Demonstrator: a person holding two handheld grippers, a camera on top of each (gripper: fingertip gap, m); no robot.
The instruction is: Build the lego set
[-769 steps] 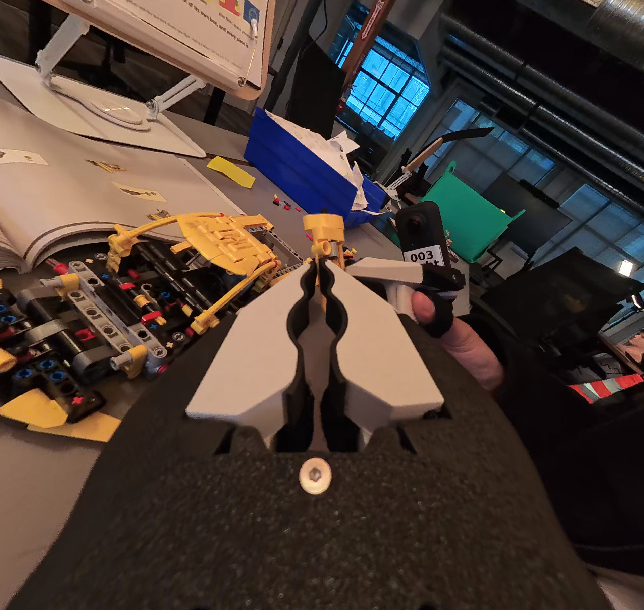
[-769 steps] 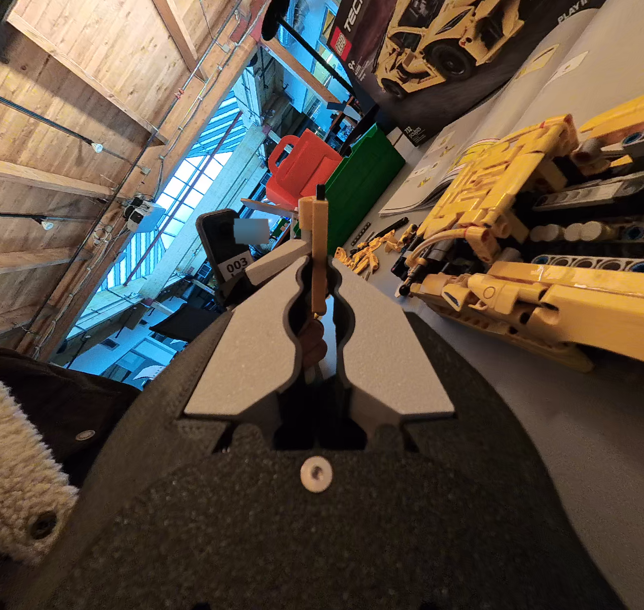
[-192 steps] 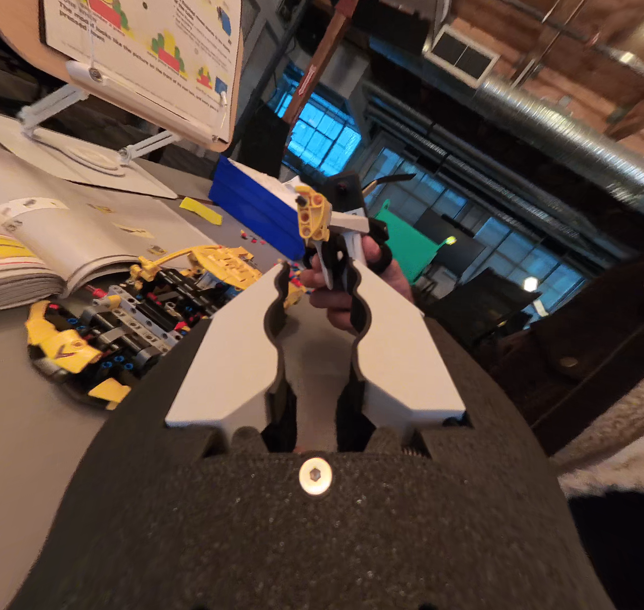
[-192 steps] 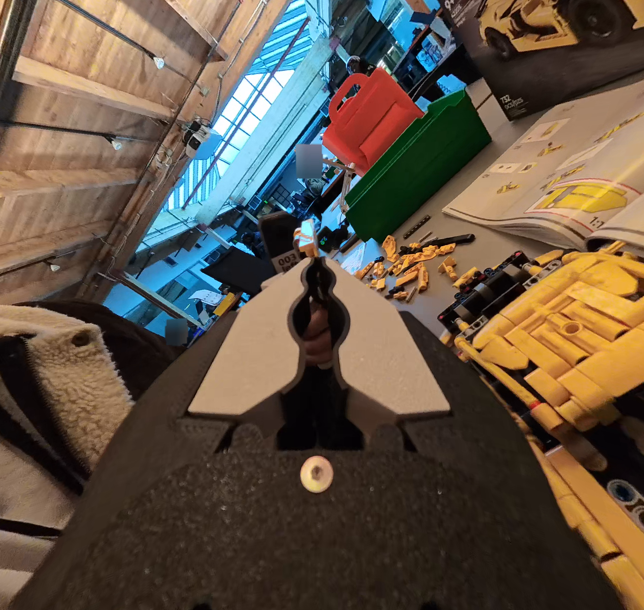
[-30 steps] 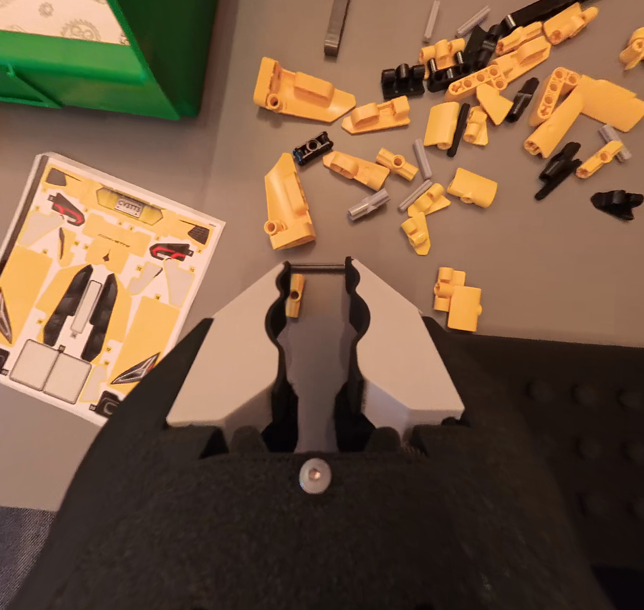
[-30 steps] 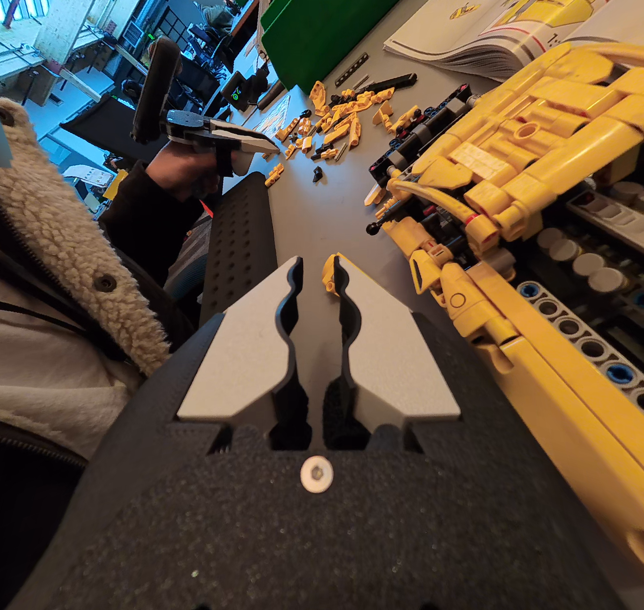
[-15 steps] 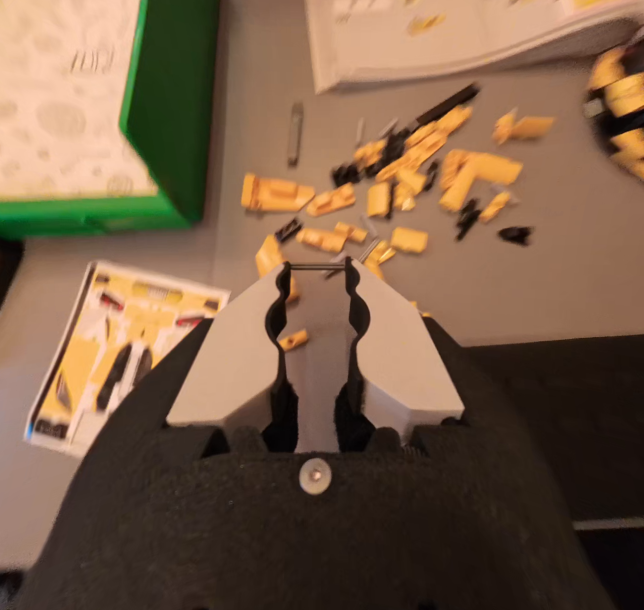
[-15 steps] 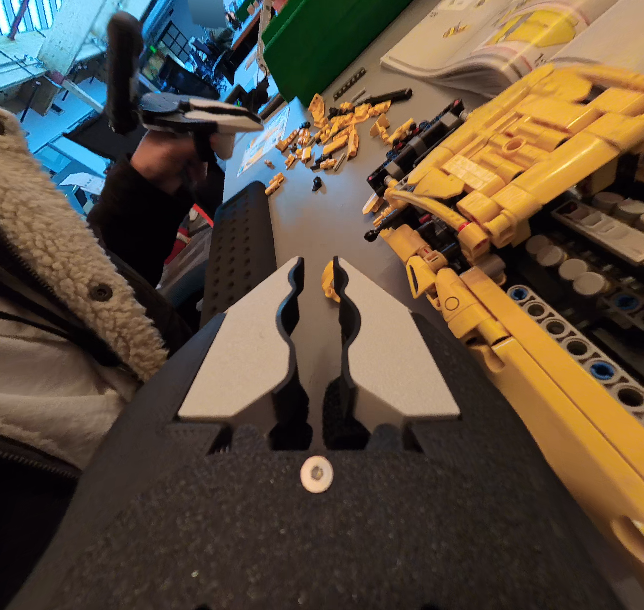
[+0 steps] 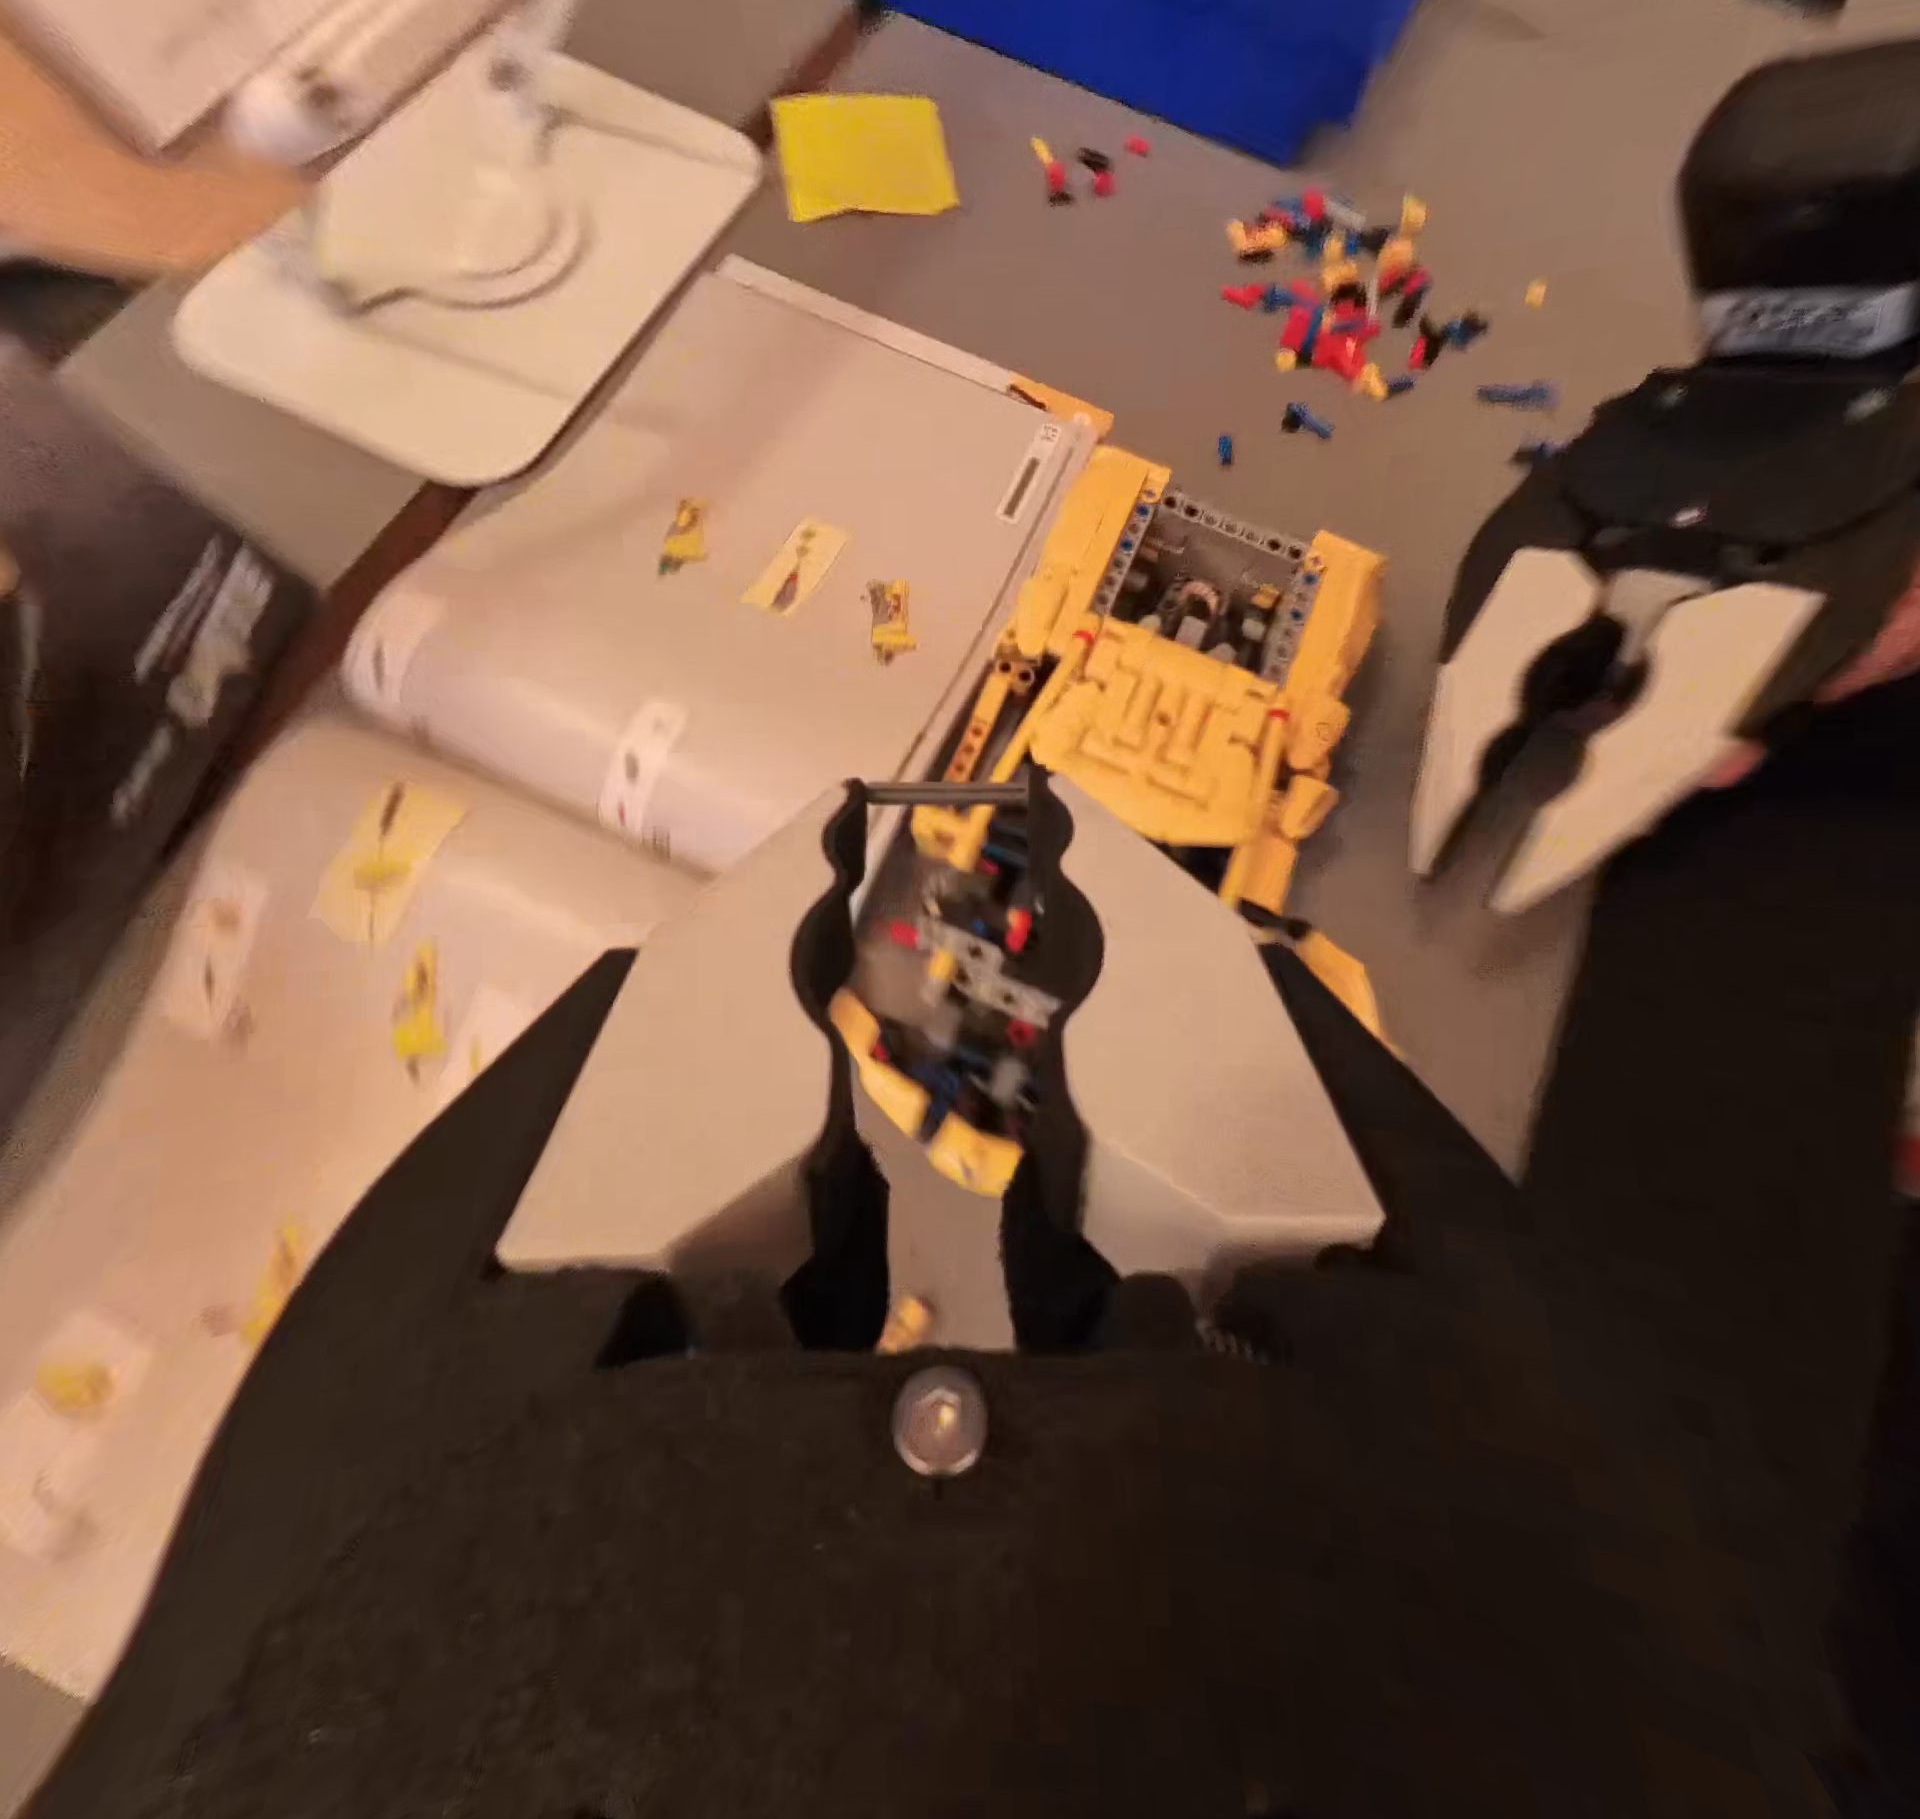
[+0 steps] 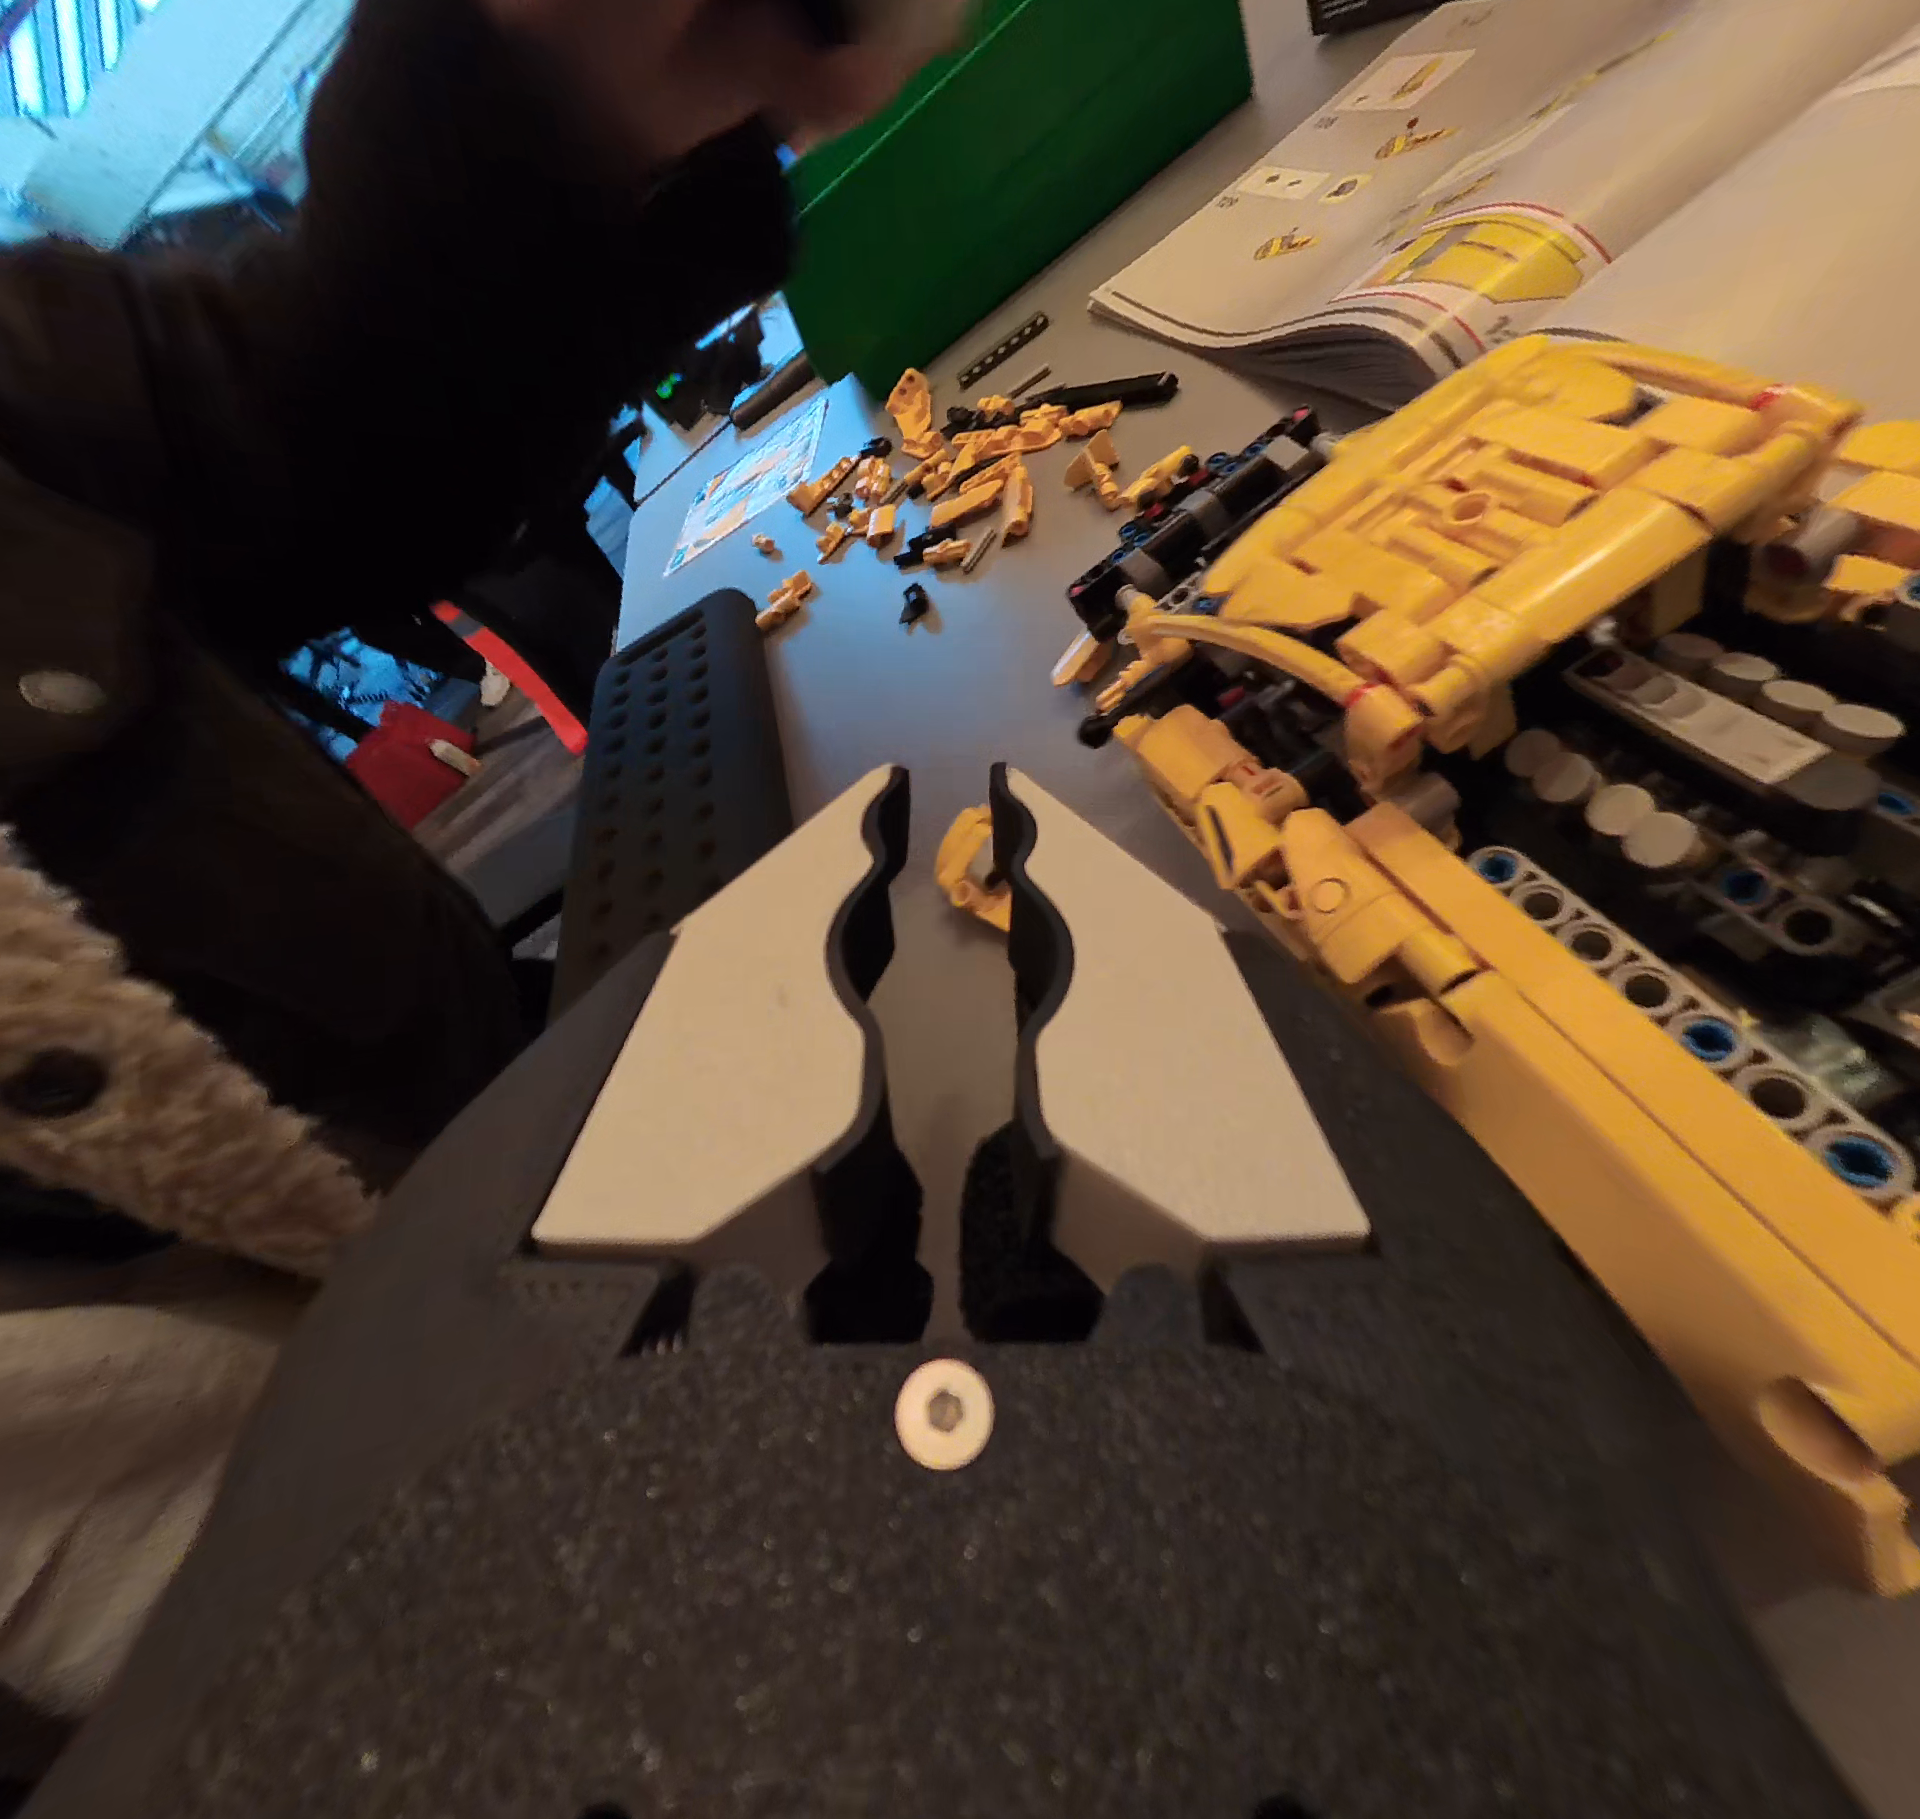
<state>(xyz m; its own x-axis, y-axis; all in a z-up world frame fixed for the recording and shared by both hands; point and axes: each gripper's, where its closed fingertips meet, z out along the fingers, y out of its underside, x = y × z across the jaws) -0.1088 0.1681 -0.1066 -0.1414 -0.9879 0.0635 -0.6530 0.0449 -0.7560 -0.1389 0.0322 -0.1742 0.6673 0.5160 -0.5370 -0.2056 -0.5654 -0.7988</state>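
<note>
The half-built yellow car model [image 9: 1195, 730] sits on the grey table, and it also shows in the right wrist view [image 10: 1455, 543]. My left gripper [image 9: 945, 793] hovers above the model's front. It holds a thin black axle [image 9: 940, 789] crosswise between its fingertips. My right gripper [image 10: 948, 782] is low over the table beside the model, its jaws a little apart. A small yellow piece [image 10: 968, 870] lies between them against the right finger, clear of the left one. The right gripper also shows in the left wrist view [image 9: 1465, 881].
An open instruction book [image 9: 675, 626] lies left of the model. Loose yellow and black parts [image 10: 966, 481], a sticker sheet [image 10: 748, 481] and a green bin [image 10: 1018, 159] lie beyond. Small coloured pins [image 9: 1340, 304] and a blue bin [image 9: 1143, 3] stand behind. A black perforated pad [image 10: 675, 761] lies at the table edge. One gripper's finger ends stand about 15 cm off the other's. Between my right fingertips and the small yellow piece [image 10: 968, 870] there is roughly 8 cm.
My left gripper has swung from the pile of loose yellow parts to above the car model, still holding the axle. The right gripper has stayed by the yellow piece.
</note>
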